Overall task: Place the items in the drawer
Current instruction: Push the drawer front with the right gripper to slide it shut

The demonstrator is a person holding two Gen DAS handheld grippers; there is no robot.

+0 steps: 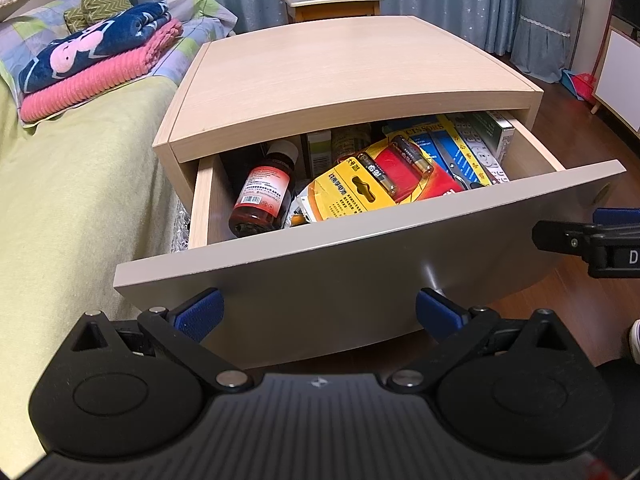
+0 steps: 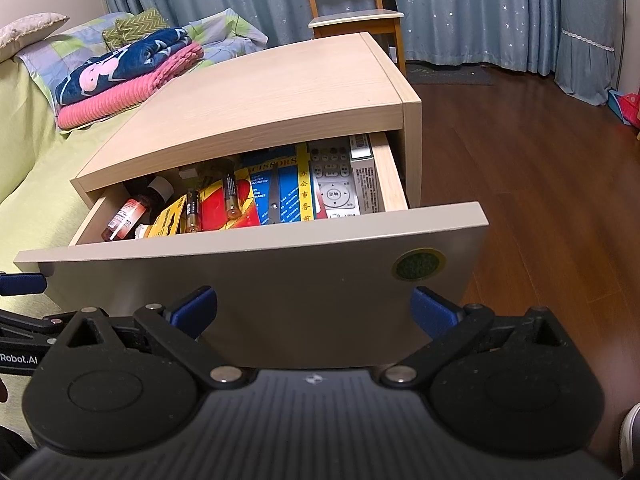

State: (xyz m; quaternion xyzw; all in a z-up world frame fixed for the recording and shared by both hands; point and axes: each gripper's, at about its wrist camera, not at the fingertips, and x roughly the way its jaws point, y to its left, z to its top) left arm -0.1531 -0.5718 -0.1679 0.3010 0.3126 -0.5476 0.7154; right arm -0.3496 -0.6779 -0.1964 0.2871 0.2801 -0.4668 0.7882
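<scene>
Open drawer point(image 1: 360, 256) of a bedside cabinet point(image 1: 340, 76), holding a battery pack point(image 1: 384, 180), sits just ahead of both empty, wide-open hand-held grippers: left hand-held gripper point(image 1: 320, 312), right hand-held gripper point(image 2: 314, 310).

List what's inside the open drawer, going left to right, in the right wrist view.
Brown medicine bottle → yellow battery pack → blue scissors package → white remote control → white box.

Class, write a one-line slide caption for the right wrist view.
Open right gripper faces the pulled-out drawer holding batteries, scissors pack and remote.
</scene>
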